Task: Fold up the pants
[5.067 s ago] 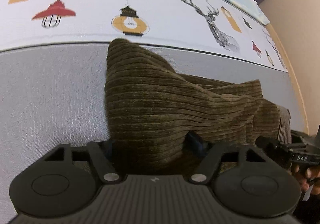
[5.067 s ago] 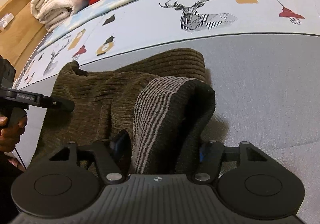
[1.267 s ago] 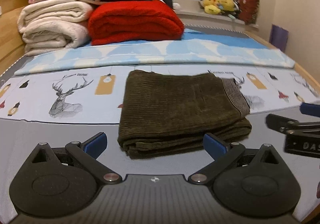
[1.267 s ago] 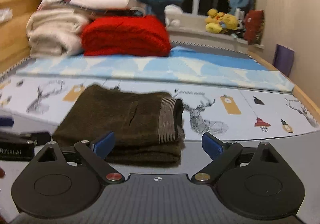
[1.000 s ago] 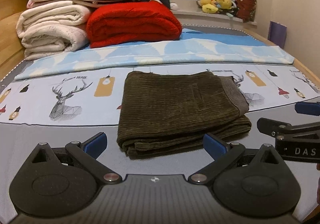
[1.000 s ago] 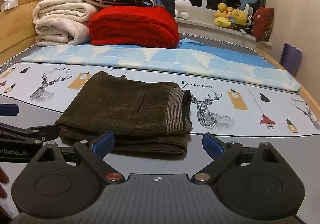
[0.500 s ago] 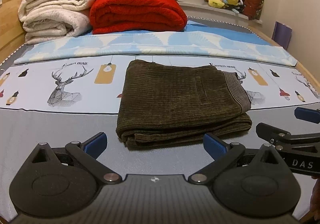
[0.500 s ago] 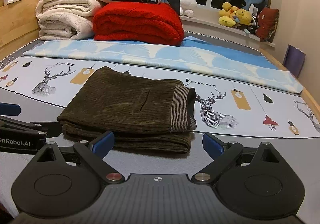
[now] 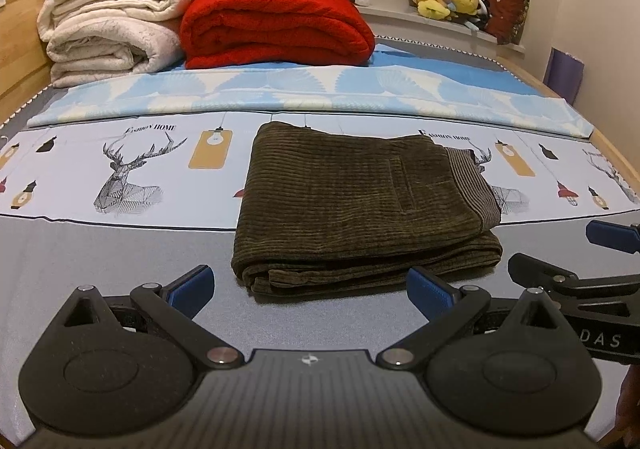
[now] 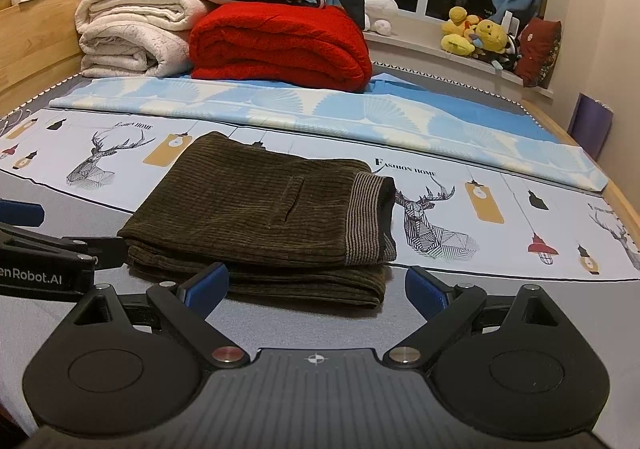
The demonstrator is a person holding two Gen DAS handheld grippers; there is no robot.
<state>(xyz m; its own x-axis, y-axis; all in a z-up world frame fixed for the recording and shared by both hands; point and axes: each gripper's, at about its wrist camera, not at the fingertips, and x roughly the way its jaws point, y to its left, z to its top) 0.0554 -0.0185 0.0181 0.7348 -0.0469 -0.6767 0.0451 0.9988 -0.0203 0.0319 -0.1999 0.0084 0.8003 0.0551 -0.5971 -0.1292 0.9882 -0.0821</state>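
The dark olive corduroy pants (image 9: 360,205) lie folded in a flat rectangular stack on the bed, striped waistband (image 9: 474,189) on the right. They also show in the right wrist view (image 10: 260,221). My left gripper (image 9: 310,287) is open and empty, just in front of the stack's near edge. My right gripper (image 10: 316,287) is open and empty, in front of the stack's near right corner. The right gripper shows at the right edge of the left wrist view (image 9: 580,281); the left gripper shows at the left edge of the right wrist view (image 10: 44,253).
The bed sheet (image 9: 100,249) is grey near me, with a white deer-and-lamp print band (image 9: 128,173) and a blue band behind. Folded cream blankets (image 9: 108,29) and a red blanket (image 9: 276,25) are stacked at the head. Plush toys (image 10: 476,33) sit on the windowsill. Wooden bed rails run along both sides.
Five seconds ago both grippers were shut on the pants, folding them. Now both are open and pulled back. Over the last second both drifted only slightly.
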